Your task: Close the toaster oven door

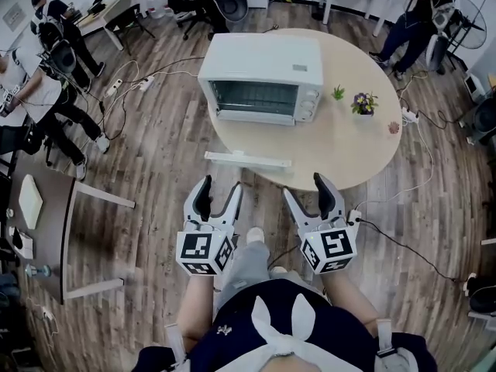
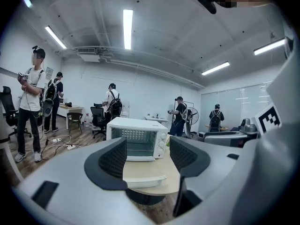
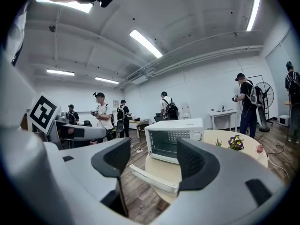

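The toaster oven [image 1: 263, 80] sits on the round table [image 1: 341, 149]; its door is folded down flat, with the door handle [image 1: 248, 159] nearest the person. The left hand-held gripper [image 1: 220, 186] and right hand-held gripper [image 1: 305, 187] hover short of the table; both jaws stand wide and empty.

One round surface [image 1: 372, 157] carries one toaster oven [image 1: 263, 72]. One long white bar [image 1: 248, 159] sits near the surface's near edge. Toward its right edge are two small potted plants, a green plant [image 1: 338, 93] and a purple-flowered plant [image 1: 363, 103]. One small pink thing [image 1: 394, 127] is at the right edge itself. There are two tools, the left tool [image 1: 220, 186] and the right tool [image 1: 306, 187], each with one marker cube [image 1: 205, 253]. The left gripper view shows five people [image 2: 33, 102] standing in the room; the head view shows three.
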Motion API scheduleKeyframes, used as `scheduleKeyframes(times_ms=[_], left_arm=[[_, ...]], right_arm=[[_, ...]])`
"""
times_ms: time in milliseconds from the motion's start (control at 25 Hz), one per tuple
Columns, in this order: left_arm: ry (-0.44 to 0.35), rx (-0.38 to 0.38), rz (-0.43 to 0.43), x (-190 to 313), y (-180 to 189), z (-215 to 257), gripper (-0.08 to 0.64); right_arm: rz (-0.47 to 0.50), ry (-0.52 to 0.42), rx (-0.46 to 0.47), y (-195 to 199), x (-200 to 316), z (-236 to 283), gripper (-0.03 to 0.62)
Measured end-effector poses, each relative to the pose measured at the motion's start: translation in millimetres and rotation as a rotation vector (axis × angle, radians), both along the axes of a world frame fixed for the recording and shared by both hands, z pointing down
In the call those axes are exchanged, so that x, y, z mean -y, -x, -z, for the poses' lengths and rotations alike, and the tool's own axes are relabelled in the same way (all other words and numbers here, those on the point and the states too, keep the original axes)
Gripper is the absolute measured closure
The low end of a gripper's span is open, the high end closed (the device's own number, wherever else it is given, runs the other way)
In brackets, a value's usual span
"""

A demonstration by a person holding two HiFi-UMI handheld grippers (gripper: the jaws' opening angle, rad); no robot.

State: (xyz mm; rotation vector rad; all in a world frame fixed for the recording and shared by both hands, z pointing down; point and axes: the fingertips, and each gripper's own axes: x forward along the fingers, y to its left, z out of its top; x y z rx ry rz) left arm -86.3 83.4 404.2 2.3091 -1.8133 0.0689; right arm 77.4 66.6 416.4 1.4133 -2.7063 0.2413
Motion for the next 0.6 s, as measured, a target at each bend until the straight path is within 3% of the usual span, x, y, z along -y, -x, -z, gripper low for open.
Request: scheduleKeyframes(times_ms=[200,440,600], left_arm=[[0.047,0.015,0.010,27,25,-16,0.284],[0.122,-0.036,0.032,56,51,-41,0.284],[0.163,0.009,0.032,72,64,-58,0.284]], right_arm=[[-0.005,0.034,-0.016,6,22,-10,0.290],[0.003,0.105,-0.034,4,41,-31,0.291],[-0.014,0.155,-0.050,3,53,-50,0.291]])
